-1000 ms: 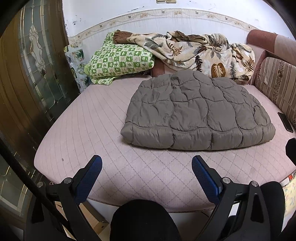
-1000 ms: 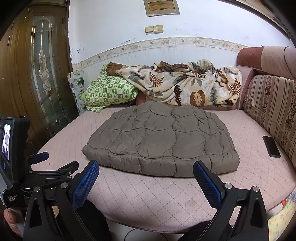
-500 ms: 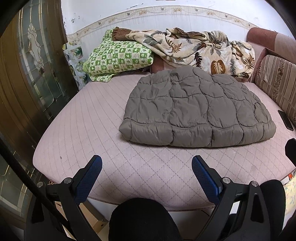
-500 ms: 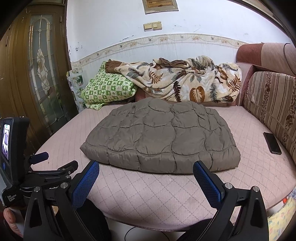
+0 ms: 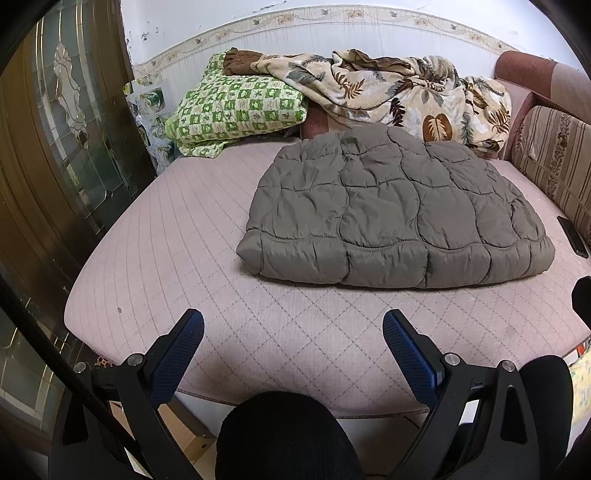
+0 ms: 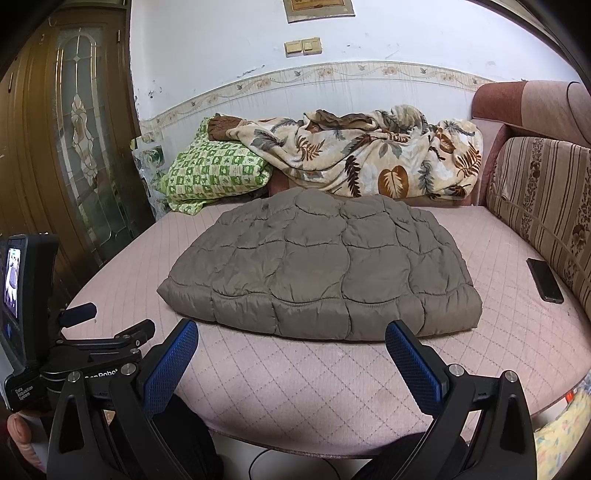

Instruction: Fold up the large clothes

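Both views tilted lower, puffy quilted grey jacket [image 5: 395, 210] seemingly folded, tongs [image 6: 291, 350] spread

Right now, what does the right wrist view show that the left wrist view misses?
Only the right wrist view shows the beige wall switches, a framed picture's lower edge and the left gripper's black handheld unit. The left view adds nothing notable. Both show the folded grey-brown quilted jacket, black phone and pink mattress.
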The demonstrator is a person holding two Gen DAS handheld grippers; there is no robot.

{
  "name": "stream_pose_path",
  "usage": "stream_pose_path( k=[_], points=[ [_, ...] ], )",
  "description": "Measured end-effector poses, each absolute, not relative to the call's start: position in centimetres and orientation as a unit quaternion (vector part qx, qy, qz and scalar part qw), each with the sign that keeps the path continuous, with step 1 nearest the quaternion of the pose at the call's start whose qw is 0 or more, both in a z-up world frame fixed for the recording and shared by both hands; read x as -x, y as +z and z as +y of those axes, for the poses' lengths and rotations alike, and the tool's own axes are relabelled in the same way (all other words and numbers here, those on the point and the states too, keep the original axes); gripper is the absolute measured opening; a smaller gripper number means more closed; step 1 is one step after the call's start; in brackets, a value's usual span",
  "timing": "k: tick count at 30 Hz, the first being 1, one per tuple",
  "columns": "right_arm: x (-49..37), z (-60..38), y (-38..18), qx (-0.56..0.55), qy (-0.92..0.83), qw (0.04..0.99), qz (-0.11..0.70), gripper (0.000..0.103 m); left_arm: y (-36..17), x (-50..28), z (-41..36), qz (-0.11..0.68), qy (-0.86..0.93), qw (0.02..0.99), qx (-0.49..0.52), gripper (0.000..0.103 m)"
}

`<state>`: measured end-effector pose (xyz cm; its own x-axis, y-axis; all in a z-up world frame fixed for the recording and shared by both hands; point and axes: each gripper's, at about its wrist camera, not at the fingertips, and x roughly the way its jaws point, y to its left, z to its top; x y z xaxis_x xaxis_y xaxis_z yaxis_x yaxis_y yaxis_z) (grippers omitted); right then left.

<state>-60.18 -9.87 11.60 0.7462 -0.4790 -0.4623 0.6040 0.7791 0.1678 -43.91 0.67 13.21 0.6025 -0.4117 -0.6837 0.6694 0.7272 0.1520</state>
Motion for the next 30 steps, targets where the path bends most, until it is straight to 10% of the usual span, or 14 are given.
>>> stream_pose_path(
  k=[30],
  points=[
    [60.27,-9.73,11.43,-0.155,-0.299,0.920,0.202,0.103,13.15,43.94,0.74,0.320,-0.312,0.872,-0.200,0.097]
  ],
)
